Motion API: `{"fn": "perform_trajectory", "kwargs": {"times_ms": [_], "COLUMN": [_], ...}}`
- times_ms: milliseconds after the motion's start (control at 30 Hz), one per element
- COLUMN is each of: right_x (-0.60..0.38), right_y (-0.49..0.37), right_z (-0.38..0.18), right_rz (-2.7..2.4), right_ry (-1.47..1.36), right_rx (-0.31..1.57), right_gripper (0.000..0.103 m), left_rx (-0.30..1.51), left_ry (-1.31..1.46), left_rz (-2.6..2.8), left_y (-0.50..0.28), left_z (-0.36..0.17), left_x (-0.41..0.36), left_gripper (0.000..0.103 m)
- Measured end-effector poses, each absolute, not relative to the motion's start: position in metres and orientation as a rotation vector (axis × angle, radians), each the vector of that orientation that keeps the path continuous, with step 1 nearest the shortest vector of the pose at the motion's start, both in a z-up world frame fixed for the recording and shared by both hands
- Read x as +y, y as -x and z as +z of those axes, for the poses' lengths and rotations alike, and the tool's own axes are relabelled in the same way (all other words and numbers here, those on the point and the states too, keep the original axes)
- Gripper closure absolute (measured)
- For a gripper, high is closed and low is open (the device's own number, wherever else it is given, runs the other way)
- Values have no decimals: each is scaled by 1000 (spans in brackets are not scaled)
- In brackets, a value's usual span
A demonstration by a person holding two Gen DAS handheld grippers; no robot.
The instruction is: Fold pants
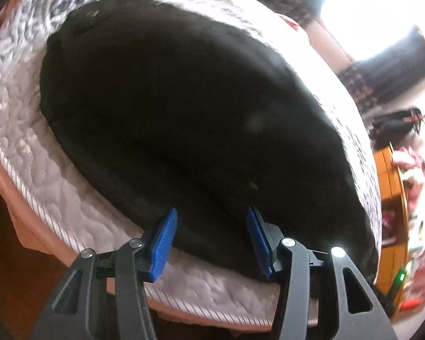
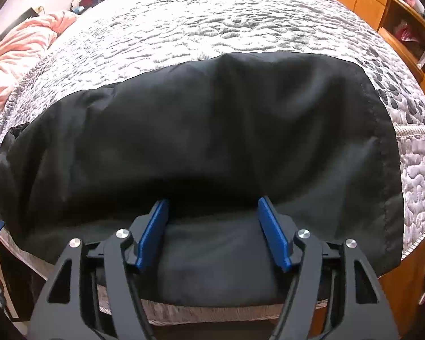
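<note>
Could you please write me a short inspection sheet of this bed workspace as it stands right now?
Surface: grey quilted mattress, pants along its near edge.
Job's things: black pants, folded into a wide band, lying flat.
Clutter: pink blanket bunched at the far left of the bed.
Grippers: left hand-held gripper open over the pants' edge; right hand-held gripper open, blue pads either side of the cloth, not pressing.
Cables: nothing seen.
Surroundings: wooden cabinet to the right, bright window in the left wrist view.
</note>
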State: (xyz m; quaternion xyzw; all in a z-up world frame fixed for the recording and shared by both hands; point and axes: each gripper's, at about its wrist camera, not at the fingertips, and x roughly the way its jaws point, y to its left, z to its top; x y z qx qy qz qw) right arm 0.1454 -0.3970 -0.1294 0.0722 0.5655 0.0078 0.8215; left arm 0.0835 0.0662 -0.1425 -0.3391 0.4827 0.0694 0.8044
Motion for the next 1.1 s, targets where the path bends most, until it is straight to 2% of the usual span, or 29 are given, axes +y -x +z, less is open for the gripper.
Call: {"fn": "perform_trajectory", "kwargs": {"times_ms": [267, 333, 400, 467, 533, 567, 600, 700, 900, 1100], "right_x": [-394, -394, -393, -391, -388, -386, -383, -374, -368, -371], "right_y": [-148, -148, -148, -147, -145, -145, -145, -144, -149, -147], "right_z": [-133, -132, -131, -126, -121, -117, -114, -102, -110, -126], "right_rz": [16, 14, 7, 14, 23, 25, 23, 15, 27, 27], "right_ry": [-143, -138, -137, -145, -154, -148, -134, -82, -55, -101], "right_rx": [1201, 1200, 1195, 1178, 1163, 1149, 1136, 1091, 1119, 1163], "right_gripper": [35, 35, 35, 42, 43, 43, 43, 43, 43, 41], "left_rx": [1011, 1024, 1019, 1003, 987, 977, 969, 927, 780, 786], "left_ry": [818, 862, 878, 882, 873, 874, 867, 851, 695, 654], "left_rz": [46, 24, 26, 46, 71, 77, 85, 107, 131, 198], "left_y": [-106, -112, -116, -117, -119, -120, -120, -120, -87, -63], "left_z": [-151, -157, -160, -160, -159, -157, -156, -147, -112, -114], "left_x": [57, 51, 46, 42, 36, 33, 32, 29, 7, 13], "left_gripper": [48, 42, 42, 52, 68, 70, 80, 89, 92, 92]}}
